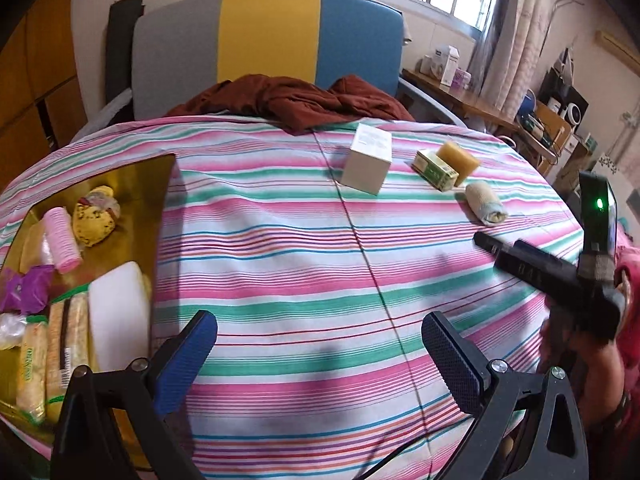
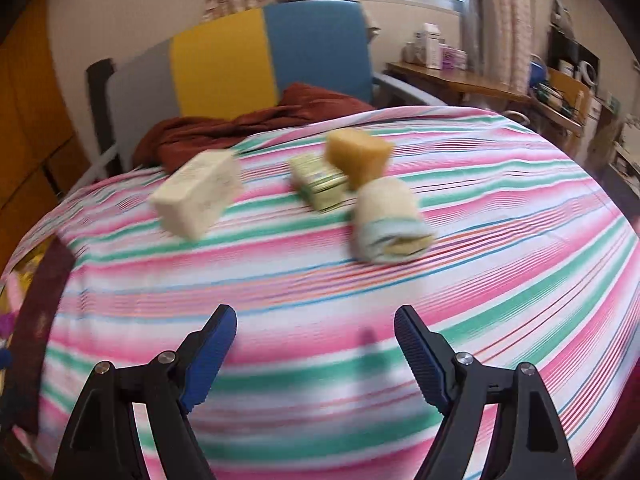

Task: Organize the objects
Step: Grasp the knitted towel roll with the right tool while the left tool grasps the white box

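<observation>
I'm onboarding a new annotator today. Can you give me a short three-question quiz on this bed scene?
1. True or false: the left gripper is shut on the white box.
2. Multiple choice: what does the orange sponge lean against? A) the green carton B) the rolled towel C) the maroon cloth
3. Fill in: the gold tray lies to the ____ of the striped sheet in the left wrist view.

Key: 1. False; both the left gripper and the right gripper are open and hold nothing. 2. A. 3. Left.
</observation>
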